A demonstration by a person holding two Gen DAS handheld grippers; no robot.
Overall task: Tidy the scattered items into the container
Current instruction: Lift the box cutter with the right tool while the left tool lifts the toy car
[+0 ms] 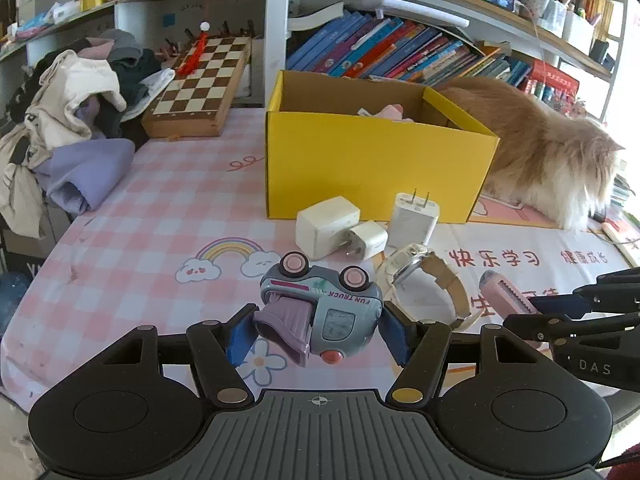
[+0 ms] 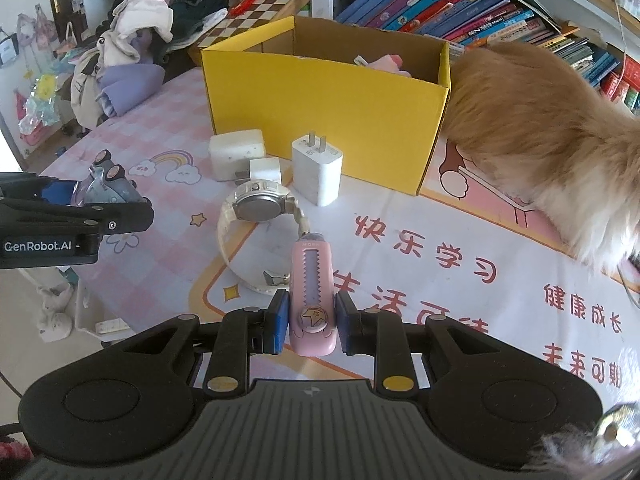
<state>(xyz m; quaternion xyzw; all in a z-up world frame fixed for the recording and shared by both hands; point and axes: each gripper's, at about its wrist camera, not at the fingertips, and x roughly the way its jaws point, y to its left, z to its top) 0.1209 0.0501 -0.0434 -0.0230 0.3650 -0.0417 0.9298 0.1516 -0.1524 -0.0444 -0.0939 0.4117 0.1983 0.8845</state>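
Observation:
My left gripper [image 1: 318, 330] is shut on a grey-blue toy truck [image 1: 320, 312], held upside down above the table; it also shows in the right wrist view [image 2: 106, 188]. My right gripper [image 2: 312, 320] is shut on a pink utility knife [image 2: 314, 292], seen from the left wrist view [image 1: 506, 292] too. The open yellow box [image 1: 372, 164] stands behind, with something pink inside [image 1: 390, 112]. Three white chargers [image 1: 326, 226] [image 1: 370, 238] [image 1: 414, 222] and a white wristwatch [image 1: 424, 280] lie in front of it.
A fluffy orange cat [image 1: 552, 148] stands right of the box, against its side. A chessboard [image 1: 200, 88] and a pile of clothes [image 1: 72, 120] sit at the back left. Bookshelves [image 1: 400, 52] run behind. The table's left edge [image 1: 36, 268] drops off near the clothes.

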